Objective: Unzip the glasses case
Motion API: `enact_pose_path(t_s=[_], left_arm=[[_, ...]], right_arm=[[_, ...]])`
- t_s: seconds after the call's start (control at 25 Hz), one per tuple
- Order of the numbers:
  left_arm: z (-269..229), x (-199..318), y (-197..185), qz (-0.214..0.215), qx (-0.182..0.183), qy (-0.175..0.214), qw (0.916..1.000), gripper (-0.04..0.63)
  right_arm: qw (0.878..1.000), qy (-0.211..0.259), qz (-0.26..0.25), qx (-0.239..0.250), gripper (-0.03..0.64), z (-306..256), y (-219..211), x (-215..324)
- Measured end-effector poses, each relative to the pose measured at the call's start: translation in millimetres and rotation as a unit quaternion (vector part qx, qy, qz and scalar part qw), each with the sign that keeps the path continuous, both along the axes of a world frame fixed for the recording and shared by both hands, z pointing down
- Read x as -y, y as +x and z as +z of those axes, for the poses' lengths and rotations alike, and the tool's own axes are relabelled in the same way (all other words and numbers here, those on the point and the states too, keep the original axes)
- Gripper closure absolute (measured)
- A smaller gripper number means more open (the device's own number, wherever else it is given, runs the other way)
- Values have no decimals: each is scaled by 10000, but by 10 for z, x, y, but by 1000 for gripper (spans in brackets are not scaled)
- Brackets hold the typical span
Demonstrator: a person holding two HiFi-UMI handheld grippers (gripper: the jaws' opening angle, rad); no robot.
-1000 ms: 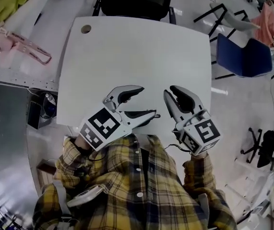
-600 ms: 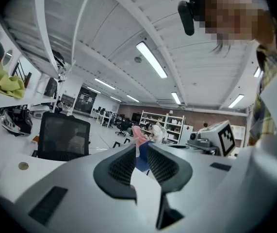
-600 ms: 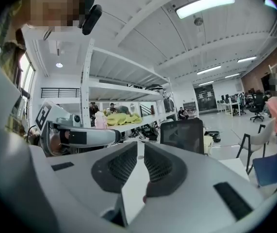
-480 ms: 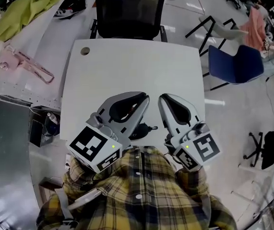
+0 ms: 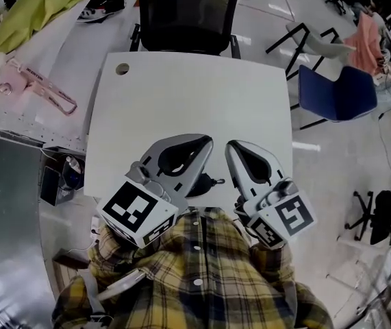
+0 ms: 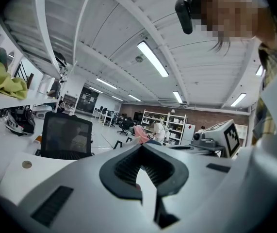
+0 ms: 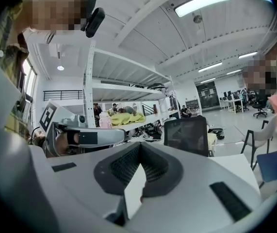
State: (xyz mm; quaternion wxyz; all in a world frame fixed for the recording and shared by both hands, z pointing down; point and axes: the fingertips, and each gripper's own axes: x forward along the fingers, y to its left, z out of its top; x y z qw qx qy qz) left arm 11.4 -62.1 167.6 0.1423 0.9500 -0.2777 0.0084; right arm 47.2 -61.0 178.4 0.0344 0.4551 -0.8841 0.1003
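Observation:
No glasses case shows in any view. In the head view both grippers are held up close to the camera, over the near edge of a bare white table [image 5: 181, 94]. My left gripper [image 5: 206, 142] is shut, its jaws meeting tip to tip with nothing between them; its own view shows the same [image 6: 140, 148]. Beside it, my right gripper [image 5: 232, 147] is also shut and empty, its tips meeting in its own view [image 7: 139, 146]. Each gripper appears in the other's view: the right gripper [image 6: 216, 136] and the left gripper [image 7: 82, 136].
A round hole [image 5: 122, 68] sits in the table's far left corner. A black office chair [image 5: 185, 12] stands behind the table and a blue chair [image 5: 335, 91] to its right. A side table at the left carries a pink item [image 5: 34, 88] and a green cloth [image 5: 38, 5].
The left gripper's jaws, wide open a second ago, have come together. Both grippers have risen toward the head camera and look larger; the right one stayed shut.

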Motion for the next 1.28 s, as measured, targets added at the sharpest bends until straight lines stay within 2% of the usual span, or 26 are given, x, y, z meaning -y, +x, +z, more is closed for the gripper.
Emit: enact_pose_path(t_s=[0.36, 1.28], left_arm=[[35, 8, -36, -15, 35, -29, 10000, 588], [108, 41, -21, 30, 107, -132, 9999, 588]], right_arm=[[9998, -61, -146, -81, 618, 63, -84, 5], [9991, -231, -116, -344, 618, 211, -28, 42]])
